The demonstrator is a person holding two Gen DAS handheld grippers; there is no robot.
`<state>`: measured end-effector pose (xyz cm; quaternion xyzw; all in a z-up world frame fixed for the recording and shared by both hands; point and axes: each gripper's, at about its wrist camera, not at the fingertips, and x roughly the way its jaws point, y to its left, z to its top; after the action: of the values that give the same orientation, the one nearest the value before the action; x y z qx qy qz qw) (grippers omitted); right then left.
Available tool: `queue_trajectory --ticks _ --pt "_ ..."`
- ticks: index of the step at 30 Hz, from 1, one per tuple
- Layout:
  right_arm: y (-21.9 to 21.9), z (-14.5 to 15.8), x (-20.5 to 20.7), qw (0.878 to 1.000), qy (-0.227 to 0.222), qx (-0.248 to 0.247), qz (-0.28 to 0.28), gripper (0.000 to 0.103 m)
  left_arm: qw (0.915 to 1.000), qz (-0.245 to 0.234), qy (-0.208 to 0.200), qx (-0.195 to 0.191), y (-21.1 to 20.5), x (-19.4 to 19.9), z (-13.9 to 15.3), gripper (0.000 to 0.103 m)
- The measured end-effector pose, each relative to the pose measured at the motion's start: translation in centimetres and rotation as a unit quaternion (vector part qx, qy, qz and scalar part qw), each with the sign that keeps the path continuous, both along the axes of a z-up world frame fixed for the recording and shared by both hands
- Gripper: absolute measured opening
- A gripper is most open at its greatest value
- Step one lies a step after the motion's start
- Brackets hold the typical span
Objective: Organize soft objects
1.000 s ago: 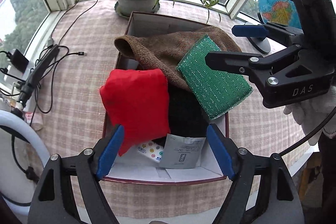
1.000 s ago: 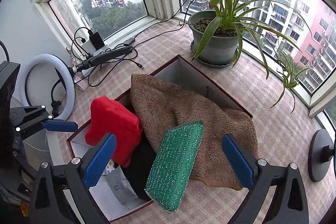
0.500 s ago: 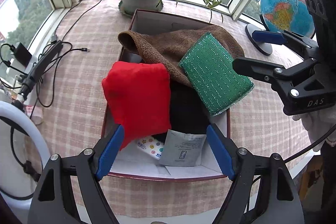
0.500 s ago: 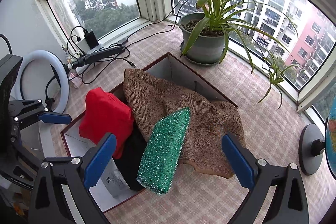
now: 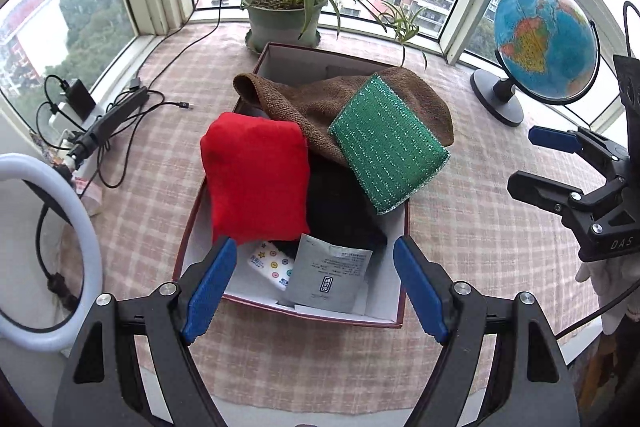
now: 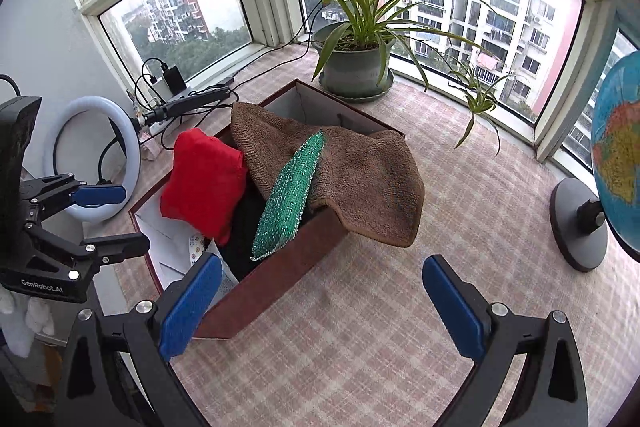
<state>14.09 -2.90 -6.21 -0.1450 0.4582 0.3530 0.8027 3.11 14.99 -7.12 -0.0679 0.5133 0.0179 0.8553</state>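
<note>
A dark red box point(image 5: 392, 323) point(image 6: 280, 279) on the checked tablecloth holds several soft things. A red cloth bundle point(image 5: 256, 179) point(image 6: 204, 183) lies at its left side. A brown towel point(image 5: 320, 99) point(image 6: 360, 167) drapes over the far part and the right wall. A green glittery sponge point(image 5: 388, 143) point(image 6: 292, 195) rests on the towel and the box's right rim. Something black point(image 5: 340, 215) lies beneath. My left gripper point(image 5: 316, 287) hangs open above the box's near end, holding nothing. My right gripper point(image 6: 320, 303) stands open over the cloth to the right of the box, empty.
Paper packets point(image 5: 328, 275) lie in the box's near end. A potted plant point(image 5: 288, 15) point(image 6: 356, 63) stands behind the box, a globe point(image 5: 540, 43) point(image 6: 616, 155) at the right. Cables and a power strip point(image 5: 112, 119) and a ring light point(image 5: 48, 259) point(image 6: 96, 155) sit at the left.
Both grippers have drawn back from the box, the right one farther to the right. The box and its contents look smaller and have not shifted. Both stay open.
</note>
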Motion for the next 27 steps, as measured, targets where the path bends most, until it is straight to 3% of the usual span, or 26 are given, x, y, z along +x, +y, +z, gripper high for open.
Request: queue_trajectory --ticks 12,21,27 --pt "-9.1 2.3 -5.5 0.997 -0.046 0.038 -0.052 0.099 0.9960 0.035 -0.082 0.003 -4.4 -3.5 3.1 0.081" --pt "-15.0 3.9 -8.5 0.988 -0.085 0.074 -0.107 0.099 0.9891 0.041 -0.130 0.055 -8.6 -6.0 4.7 0.081" --pt "-17.0 5.0 -10.8 0.979 -0.129 0.079 -0.140 0.099 0.9853 0.046 -0.153 0.059 -10.8 -7.4 5.4 0.081"
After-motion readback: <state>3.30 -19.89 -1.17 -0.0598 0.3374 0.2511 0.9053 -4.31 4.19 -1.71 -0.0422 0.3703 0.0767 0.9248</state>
